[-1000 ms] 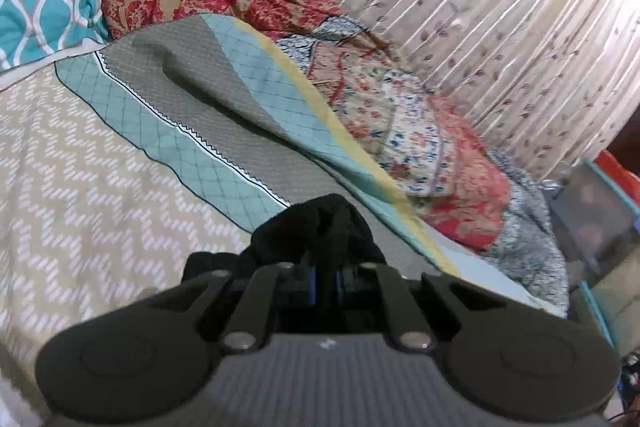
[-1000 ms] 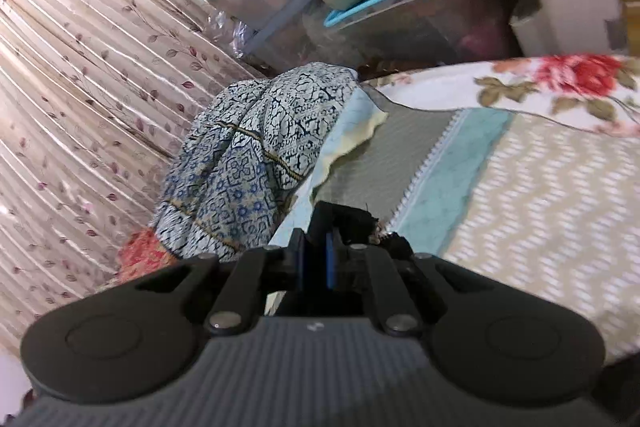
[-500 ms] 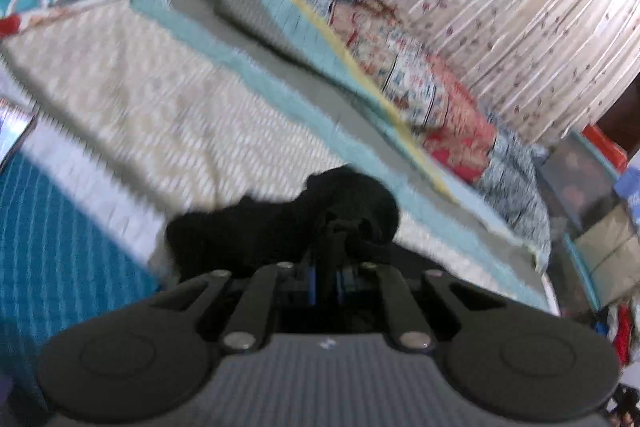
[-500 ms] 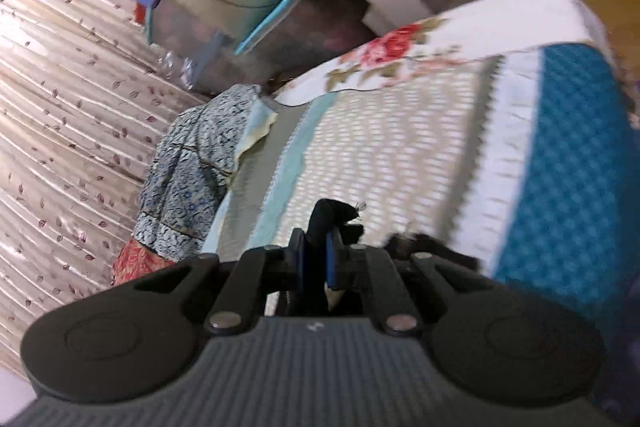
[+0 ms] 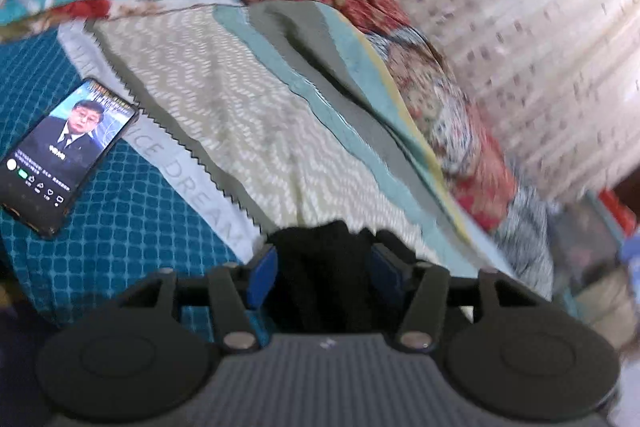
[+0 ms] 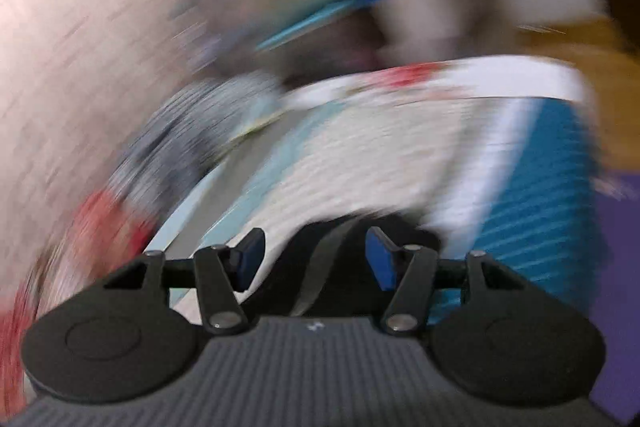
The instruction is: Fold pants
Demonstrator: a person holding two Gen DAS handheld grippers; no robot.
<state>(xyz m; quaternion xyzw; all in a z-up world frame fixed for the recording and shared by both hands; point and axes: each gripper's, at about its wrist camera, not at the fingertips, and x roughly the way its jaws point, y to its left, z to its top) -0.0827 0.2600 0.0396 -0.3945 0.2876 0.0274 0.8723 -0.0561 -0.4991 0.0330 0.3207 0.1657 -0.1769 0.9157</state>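
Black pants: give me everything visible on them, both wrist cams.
The black pants are dark, soft, matte fabric, bunched and lying on the patterned bedspread. In each wrist view only a small part shows, sitting between the blue pads with gaps on both sides as the jaws of the left gripper and right gripper open. A paler strip crosses the cloth in the blurred right view.

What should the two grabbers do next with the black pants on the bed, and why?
Probably pull both back and away. The left gripper and right gripper have jaws opening, their blue pads clear of the black pants lying between them on the bedspread, so this fold looks laid down.
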